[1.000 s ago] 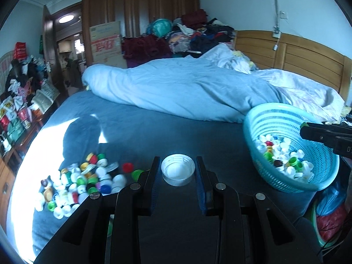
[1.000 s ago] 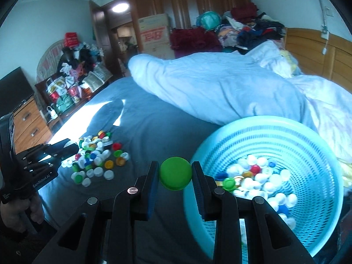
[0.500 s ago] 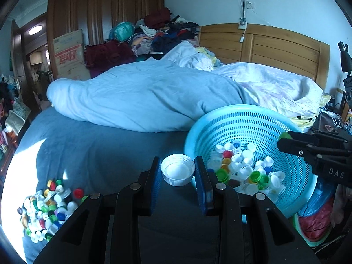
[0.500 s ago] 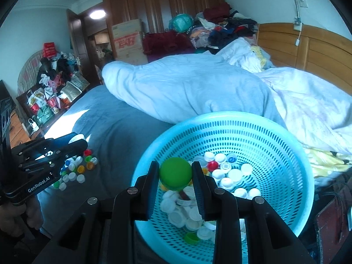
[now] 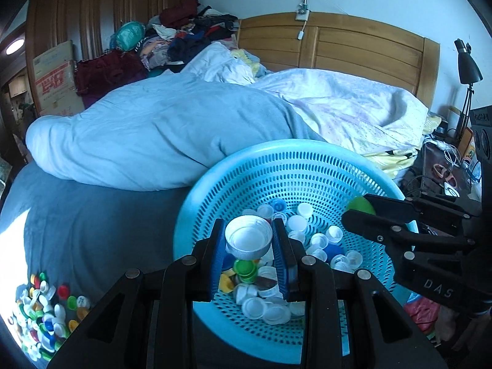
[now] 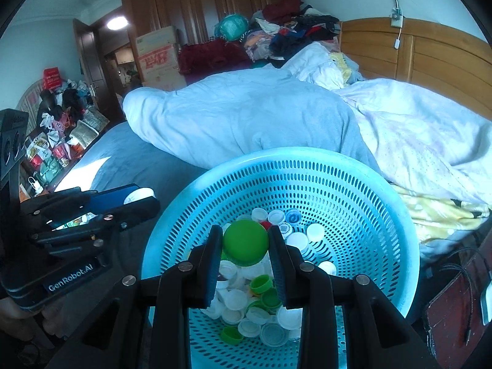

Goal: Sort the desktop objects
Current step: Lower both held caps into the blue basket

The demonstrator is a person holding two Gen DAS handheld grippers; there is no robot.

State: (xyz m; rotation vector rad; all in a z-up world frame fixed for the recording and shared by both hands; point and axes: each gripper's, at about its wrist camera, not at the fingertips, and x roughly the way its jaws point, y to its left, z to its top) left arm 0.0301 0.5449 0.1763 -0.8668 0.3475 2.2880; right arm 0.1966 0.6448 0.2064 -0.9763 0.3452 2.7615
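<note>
A white cap (image 5: 248,241), a green cap (image 6: 245,242), and a perforated turquoise basket (image 6: 323,181).

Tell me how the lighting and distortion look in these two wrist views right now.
Left wrist view: fisheye bends the headboard, dark vignette in the corners, sunlight blows out the bed's lower left edge beside the loose caps. Right wrist view: same curving, a glaring ceiling light, a bright sun patch on the sheet; the basket sits evenly lit and sharp.
</note>
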